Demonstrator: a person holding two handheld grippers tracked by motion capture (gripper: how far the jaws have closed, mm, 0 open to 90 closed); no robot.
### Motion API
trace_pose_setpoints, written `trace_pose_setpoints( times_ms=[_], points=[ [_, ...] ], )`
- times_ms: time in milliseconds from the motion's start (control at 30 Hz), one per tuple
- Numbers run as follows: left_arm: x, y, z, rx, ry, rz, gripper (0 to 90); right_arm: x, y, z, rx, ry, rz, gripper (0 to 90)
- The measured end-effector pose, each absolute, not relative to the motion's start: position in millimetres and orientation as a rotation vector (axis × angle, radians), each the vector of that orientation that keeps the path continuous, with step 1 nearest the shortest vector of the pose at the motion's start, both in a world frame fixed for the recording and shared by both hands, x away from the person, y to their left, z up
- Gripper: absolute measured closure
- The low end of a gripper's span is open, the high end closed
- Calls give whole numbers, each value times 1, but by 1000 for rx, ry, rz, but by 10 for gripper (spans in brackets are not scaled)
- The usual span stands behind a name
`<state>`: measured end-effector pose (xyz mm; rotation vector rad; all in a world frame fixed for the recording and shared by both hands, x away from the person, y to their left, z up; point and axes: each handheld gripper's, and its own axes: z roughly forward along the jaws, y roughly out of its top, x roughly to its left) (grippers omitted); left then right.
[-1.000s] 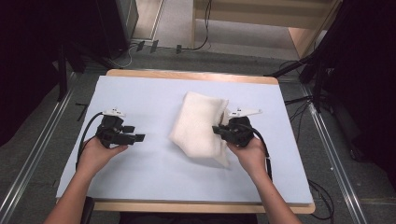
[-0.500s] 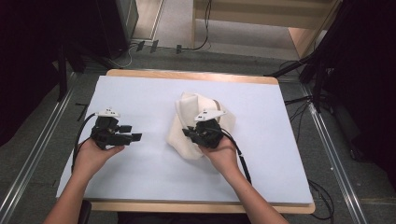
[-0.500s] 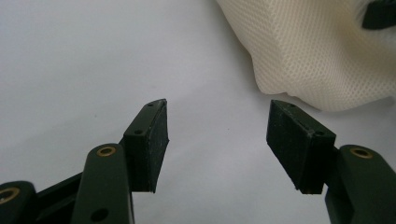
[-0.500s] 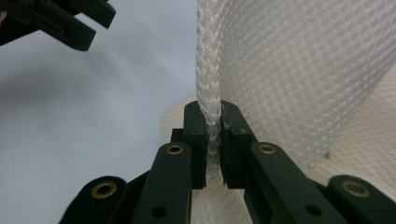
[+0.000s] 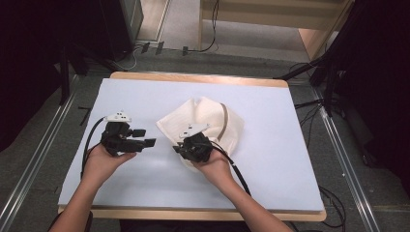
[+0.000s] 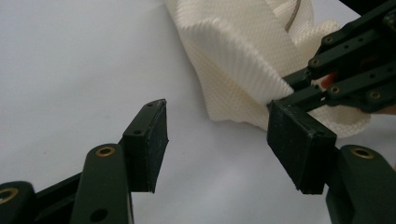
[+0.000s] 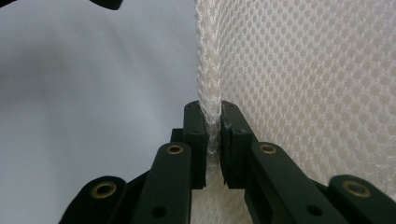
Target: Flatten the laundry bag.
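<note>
In the high view, a cream mesh cloth (image 5: 208, 123) is lying bunched near the middle of the table (image 5: 270, 159), which is covered by a pale blue sheet. The right gripper (image 5: 186, 145) is sitting at the cloth's near edge, pointing toward the person's left, with the right hand (image 5: 212, 166) holding it from behind. A brown strip is showing along one fold of the cloth. The left gripper (image 5: 145, 140) is hovering just beside the cloth, on its left, pointing toward it, held by the left hand (image 5: 101, 162). A black cable is trailing from each gripper.

In the left gripper view, the left gripper (image 6: 224, 144) is standing with its jaws wide apart and nothing between them but bare sheet. The cloth (image 6: 243, 60) is rising just beyond them as a folded, lifted edge, and the right gripper (image 6: 292, 91) is coming in from the right, pinching that edge.

In the right gripper view, the right gripper (image 7: 213, 135) is clamping a thin fold of the cloth (image 7: 303, 84) between its two pads, the jaws nearly together. The mesh is standing up from the grip and spreading to the right, with the sheet lying to the left.
</note>
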<state>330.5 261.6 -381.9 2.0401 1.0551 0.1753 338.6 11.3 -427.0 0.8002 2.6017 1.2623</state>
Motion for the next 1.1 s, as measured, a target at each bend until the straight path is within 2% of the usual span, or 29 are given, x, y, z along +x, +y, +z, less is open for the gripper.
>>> trace_pose_setpoints(
  times_ms=[367, 433, 467, 533, 600, 667, 700, 867, 1100],
  points=[
    [342, 243, -384, 2020, 1059, 127, 405, 331, 17, -427, 751, 2642, 1276, 840],
    [346, 245, -385, 1979, 1081, 43, 524, 330, 18, -427, 748, 2653, 1274, 839],
    [348, 246, -386, 1957, 1078, 14, 644, 329, 19, -428, 746, 2660, 1282, 839],
    [349, 248, -386, 1946, 1080, 8, 829, 330, 18, -428, 750, 2662, 1290, 808],
    [350, 250, -387, 1947, 1082, 0, 896, 328, 15, -425, 762, 2665, 1309, 736],
    [351, 252, -387, 1948, 1088, 3, 899, 328, 14, -424, 766, 2664, 1315, 712],
    [351, 254, -387, 1944, 1086, 4, 900, 326, 10, -421, 769, 2660, 1334, 662],
    [352, 260, -386, 1943, 1097, 21, 900, 319, -7, -410, 776, 2628, 1368, 595],
    [351, 273, -384, 1959, 1136, 89, 900, 318, -42, -394, 825, 2564, 1380, 601]
  ],
)
